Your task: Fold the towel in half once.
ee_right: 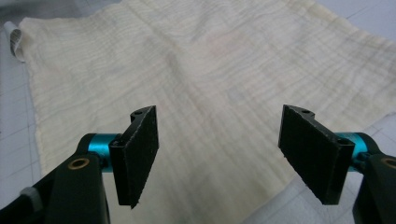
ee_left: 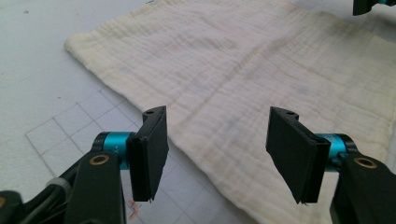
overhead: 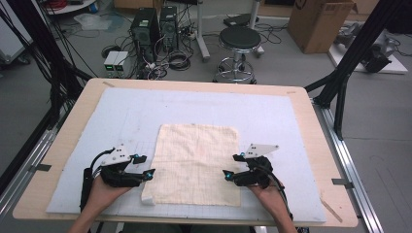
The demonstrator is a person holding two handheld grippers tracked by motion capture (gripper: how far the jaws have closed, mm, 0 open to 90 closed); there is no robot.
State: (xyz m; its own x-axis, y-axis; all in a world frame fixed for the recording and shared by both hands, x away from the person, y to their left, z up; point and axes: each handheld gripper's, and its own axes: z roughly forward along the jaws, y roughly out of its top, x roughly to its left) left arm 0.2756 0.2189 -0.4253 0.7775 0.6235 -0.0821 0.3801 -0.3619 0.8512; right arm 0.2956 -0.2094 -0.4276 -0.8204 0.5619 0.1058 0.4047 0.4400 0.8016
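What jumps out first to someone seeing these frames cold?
The cream cloth lying flat in the middle of the pale mat, its near left corner turned up. Then the left gripper and right gripper, one at each side edge of the cloth, jaws open and holding nothing. Behind the table, a black stool amid floor cables.

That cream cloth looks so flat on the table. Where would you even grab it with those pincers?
Probably at the cream cloth's side edges near the person. It lies spread flat, so only an edge offers anything to pinch. The left gripper and right gripper flank it, open; each could slide its jaws inward over its own side edge.
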